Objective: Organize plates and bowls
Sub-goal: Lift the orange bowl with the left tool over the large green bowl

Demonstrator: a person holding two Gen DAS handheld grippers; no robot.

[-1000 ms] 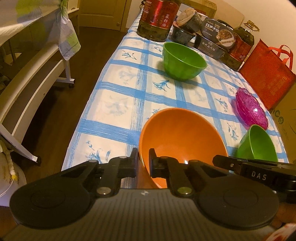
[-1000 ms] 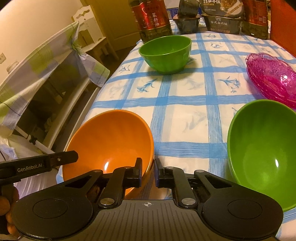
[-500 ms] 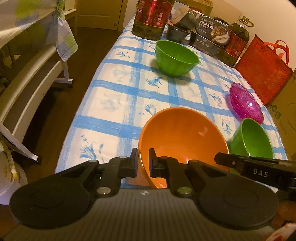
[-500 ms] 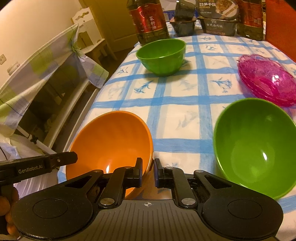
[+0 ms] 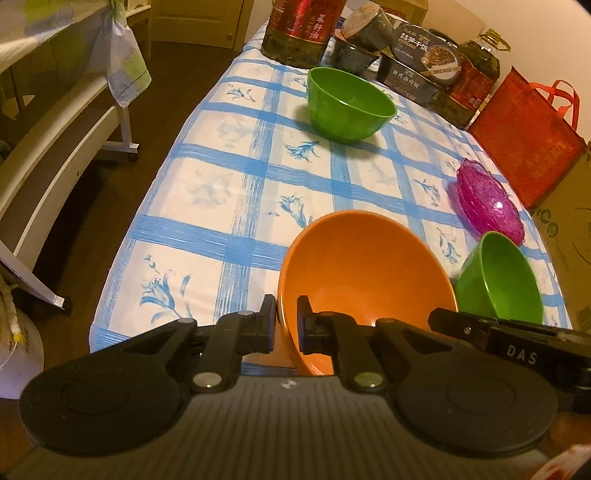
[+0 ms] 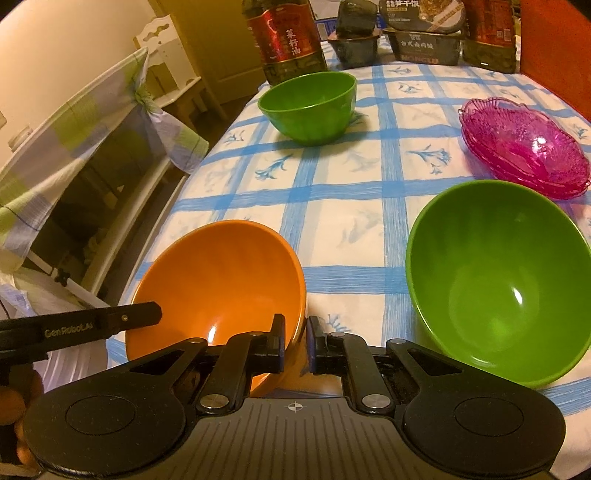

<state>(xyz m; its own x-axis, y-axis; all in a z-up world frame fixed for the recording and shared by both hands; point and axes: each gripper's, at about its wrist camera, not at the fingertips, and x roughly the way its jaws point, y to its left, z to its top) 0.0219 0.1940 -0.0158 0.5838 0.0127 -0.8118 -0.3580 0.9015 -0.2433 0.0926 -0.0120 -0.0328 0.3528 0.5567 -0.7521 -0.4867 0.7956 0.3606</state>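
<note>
Both tools grip the orange bowl (image 5: 364,280) at the near edge of the tabletop (image 5: 229,177). The left tool (image 5: 286,321) pinches the bowl's left rim; the right tool (image 6: 295,341) pinches its right rim, one finger inside, one outside. The bowl is tilted. Just to its right sits a green bowl (image 6: 495,280), with stacked pink glass dishes (image 6: 524,146) beyond it. Another green bowl (image 5: 349,103) stands near the far edge, before the oil bottles (image 5: 299,29).
</note>
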